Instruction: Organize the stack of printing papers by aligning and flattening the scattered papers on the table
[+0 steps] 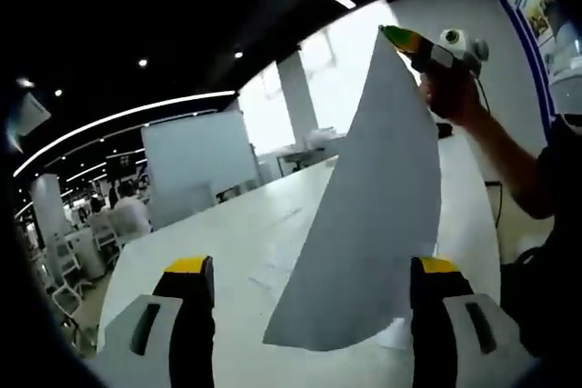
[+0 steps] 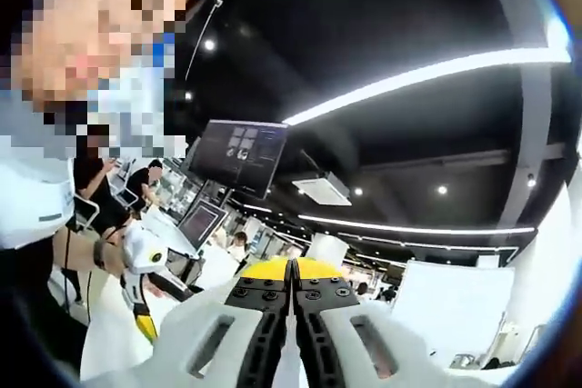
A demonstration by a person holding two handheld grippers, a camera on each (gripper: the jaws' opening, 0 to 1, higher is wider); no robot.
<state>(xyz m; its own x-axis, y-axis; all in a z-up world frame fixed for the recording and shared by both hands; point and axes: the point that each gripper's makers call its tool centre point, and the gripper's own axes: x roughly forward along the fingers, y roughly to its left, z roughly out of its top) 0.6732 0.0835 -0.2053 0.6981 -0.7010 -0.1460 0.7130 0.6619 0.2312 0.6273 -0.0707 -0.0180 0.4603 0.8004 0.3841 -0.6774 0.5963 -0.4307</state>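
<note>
One white sheet of paper (image 1: pixel 382 206) hangs upright above the white table (image 1: pixel 227 243). Its top corner is pinched in my right gripper (image 1: pixel 395 35), which a hand (image 1: pixel 455 93) holds high at the upper right of the left gripper view. My left gripper (image 1: pixel 313 265) stands wide open near the sheet's lower edge, with a jaw on each side of it and no touch that I can see. In the right gripper view my right gripper (image 2: pixel 292 268) points up at the ceiling with its jaws pressed together. The left gripper (image 2: pixel 138 293) shows low at the left there.
A white partition board (image 1: pixel 195 165) and a pillar (image 1: pixel 298 97) stand beyond the table's far edge. Chairs (image 1: pixel 64 265) sit off the table's left side. The person's arm and body are at the right. A monitor (image 2: pixel 238 156) hangs overhead.
</note>
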